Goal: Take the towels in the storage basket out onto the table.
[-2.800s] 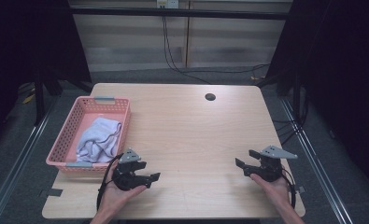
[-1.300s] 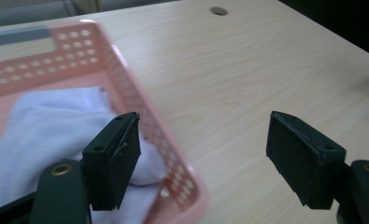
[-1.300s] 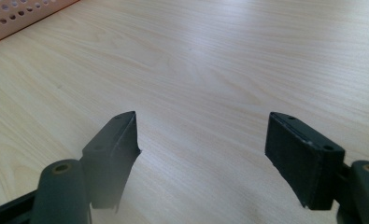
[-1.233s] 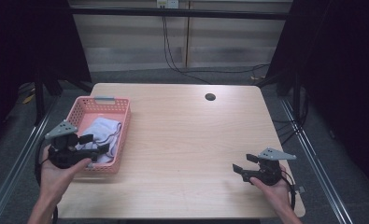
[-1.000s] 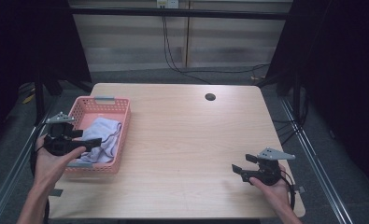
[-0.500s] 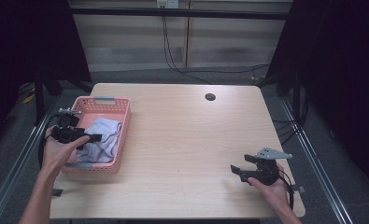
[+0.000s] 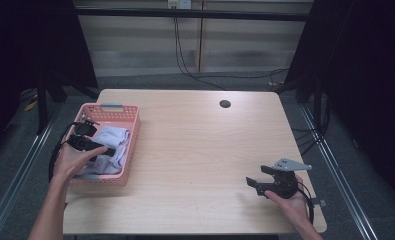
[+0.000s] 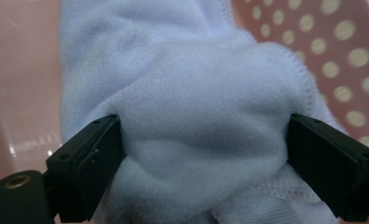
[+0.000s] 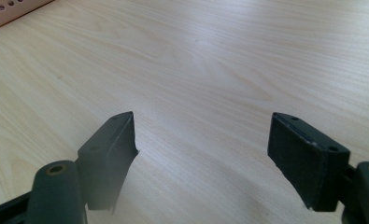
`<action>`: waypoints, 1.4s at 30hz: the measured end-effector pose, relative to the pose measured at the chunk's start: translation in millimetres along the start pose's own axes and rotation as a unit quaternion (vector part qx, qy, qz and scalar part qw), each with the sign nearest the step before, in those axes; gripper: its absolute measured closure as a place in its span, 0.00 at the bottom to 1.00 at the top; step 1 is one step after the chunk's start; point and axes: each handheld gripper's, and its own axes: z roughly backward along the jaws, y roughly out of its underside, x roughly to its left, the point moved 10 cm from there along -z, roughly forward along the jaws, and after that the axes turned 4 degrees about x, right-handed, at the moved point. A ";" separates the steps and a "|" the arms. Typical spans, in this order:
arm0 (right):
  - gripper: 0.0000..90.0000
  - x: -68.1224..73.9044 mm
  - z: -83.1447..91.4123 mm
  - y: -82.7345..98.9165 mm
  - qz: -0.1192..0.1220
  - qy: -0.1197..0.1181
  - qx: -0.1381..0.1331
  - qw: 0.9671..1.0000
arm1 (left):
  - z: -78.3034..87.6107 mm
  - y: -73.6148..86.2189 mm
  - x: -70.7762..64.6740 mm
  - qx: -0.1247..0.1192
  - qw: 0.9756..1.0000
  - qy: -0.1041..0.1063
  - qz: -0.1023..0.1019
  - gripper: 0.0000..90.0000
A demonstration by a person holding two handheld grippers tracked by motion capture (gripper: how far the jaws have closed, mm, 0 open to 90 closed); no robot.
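A pale blue cloth (image 7: 113,140) lies bunched in a pink perforated basket (image 7: 112,106) at the table's left edge. My left gripper (image 7: 101,150) reaches down into the basket, a hand on top of it. In the left gripper view its jaws stand wide apart with a thick fold of the cloth (image 8: 196,93) bulging between them, touching both pads; the left gripper (image 8: 205,158) is open. The basket wall (image 8: 350,56) shows behind. My right gripper (image 7: 255,184) rests low over the table's front right, open, with bare wood between the jaws of the right gripper (image 9: 203,149).
The wooden table (image 7: 195,145) has a dark round cable hole (image 7: 225,104) near its far edge. A corner of the pink basket (image 9: 9,11) appears far off in the right gripper view. Dark floor and metal rails flank the table.
My left gripper swung from the table's front to the basket's left side, then moved forward and dipped into the basket onto the cloth. The right gripper stayed nearly still.
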 end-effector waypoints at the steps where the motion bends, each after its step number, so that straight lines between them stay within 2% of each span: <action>1: 0.26 0.1 0.1 0.1 0.000 0.000 0.000 1.000 | -2.4 0.6 -0.4 0.005 1.000 -0.002 0.002 0.11; 2: 0.26 0.1 0.1 0.1 0.000 -0.001 0.000 1.000 | -5.8 0.2 0.5 0.007 1.000 -0.010 0.004 0.10; 5: 0.26 -0.2 -0.5 0.1 0.003 -0.001 0.001 1.000 | -8.4 0.3 0.7 0.018 1.000 -0.018 0.009 0.08; 6: 0.26 0.0 -0.8 0.3 0.002 -0.002 0.001 1.000 | -10.9 0.4 1.0 0.024 0.999 -0.022 0.005 0.06; 7: 0.26 0.6 -0.9 0.8 0.001 -0.002 0.004 1.000 | -16.0 2.8 2.1 0.041 0.999 -0.033 -0.001 0.02; 9: 0.26 0.8 -0.9 0.6 0.002 -0.004 0.003 1.000 | -18.1 3.1 1.2 0.050 0.998 -0.036 -0.001 0.01; 11: 0.26 1.2 -0.9 0.8 0.001 -0.004 0.004 1.000 | -19.1 3.0 0.9 0.059 0.998 -0.035 -0.004 0.00; 12: 0.26 1.2 -1.0 0.9 0.001 -0.005 0.004 1.000 | -21.2 3.2 0.4 0.059 0.998 -0.029 0.001 0.00; 13: 0.26 1.2 -1.4 1.0 0.001 -0.004 0.005 1.000 | -22.2 5.1 0.6 0.069 0.997 -0.019 0.003 0.00; 15: 0.26 1.7 -2.2 1.5 0.002 -0.008 0.007 1.000 | -23.2 6.1 2.4 0.083 0.996 -0.014 0.008 0.00; 17: 0.26 2.3 -3.2 1.6 0.004 -0.012 0.007 1.000 | -28.0 5.0 3.4 0.095 0.995 -0.020 0.011 0.00; 18: 0.26 2.5 -3.4 1.7 0.005 -0.012 0.008 1.000 | -30.4 4.5 3.4 0.095 0.995 -0.020 0.019 0.00; 20: 0.26 2.9 -3.4 1.9 0.004 -0.012 0.010 1.000 | -30.8 4.4 2.9 0.100 0.995 -0.024 0.019 0.01; 25: 0.26 4.2 -3.9 2.0 0.006 -0.016 0.010 1.000 | -30.4 3.7 3.4 0.106 0.994 -0.032 0.024 0.11; 28: 0.26 4.1 -4.0 1.9 0.005 -0.015 0.011 1.000 | -28.9 3.1 4.7 0.102 0.994 -0.036 0.025 0.18; 31: 0.26 4.1 -2.9 1.9 0.007 -0.014 0.011 1.000 | -25.2 2.5 7.0 0.087 0.995 -0.039 0.019 0.29; 35: 0.26 2.5 -3.0 1.7 0.007 -0.010 0.011 1.000 | -20.4 1.1 5.7 0.077 0.996 -0.041 0.013 0.38; 38: 0.26 2.3 -3.8 1.5 0.007 -0.009 0.012 1.000 | -16.5 0.2 7.1 0.074 0.997 -0.037 0.013 0.46; 40: 0.26 2.7 -3.2 1.1 0.006 -0.009 0.011 1.000 | -14.0 -0.5 6.9 0.063 0.997 -0.030 0.014 0.49; 42: 0.26 1.9 -2.3 1.0 0.006 -0.006 0.010 1.000 | -10.2 -1.2 7.9 0.044 0.999 -0.020 0.024 0.52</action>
